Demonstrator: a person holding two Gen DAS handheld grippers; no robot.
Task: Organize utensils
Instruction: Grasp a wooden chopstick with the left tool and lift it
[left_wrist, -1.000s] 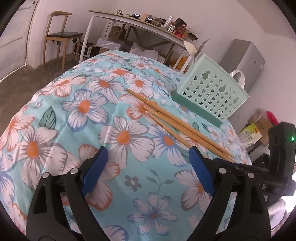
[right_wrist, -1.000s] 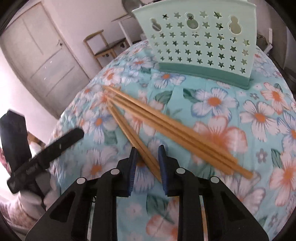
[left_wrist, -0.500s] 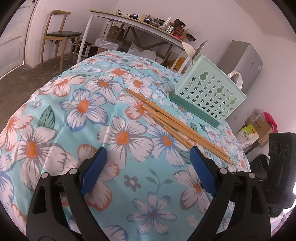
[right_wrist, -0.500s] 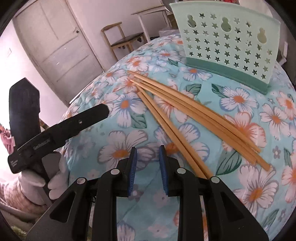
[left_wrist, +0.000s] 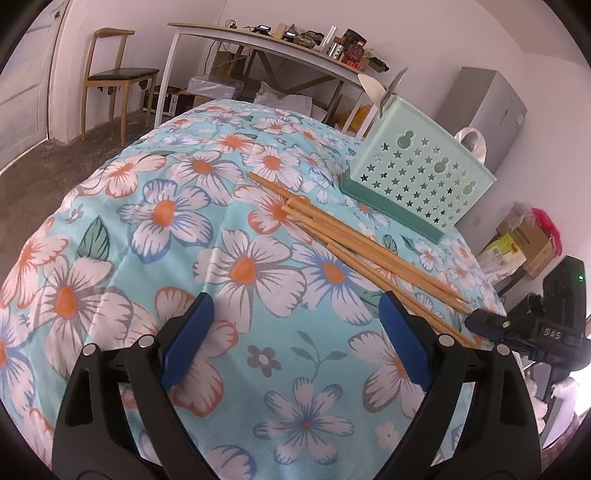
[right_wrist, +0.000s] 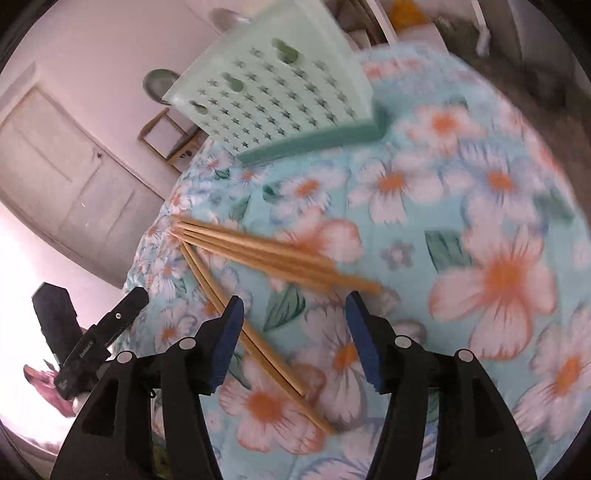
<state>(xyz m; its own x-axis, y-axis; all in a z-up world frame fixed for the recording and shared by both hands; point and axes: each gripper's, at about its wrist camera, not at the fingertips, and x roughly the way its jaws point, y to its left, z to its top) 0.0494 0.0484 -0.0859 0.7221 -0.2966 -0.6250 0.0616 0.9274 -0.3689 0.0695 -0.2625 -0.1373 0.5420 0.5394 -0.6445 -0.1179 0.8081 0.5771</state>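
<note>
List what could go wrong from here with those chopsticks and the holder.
1. The chopsticks lie fanned and overlapping on the soft floral cloth; the right gripper, its jaws opening with two sticks lying between them, might pinch an odd number or scatter the rest.
2. The mint utensil holder sits loose on the cloth; dropping sticks in could tip it.

White lettering on the black right gripper body at far right, partly legible as "DAS", other printed marks too blurred to read
</note>
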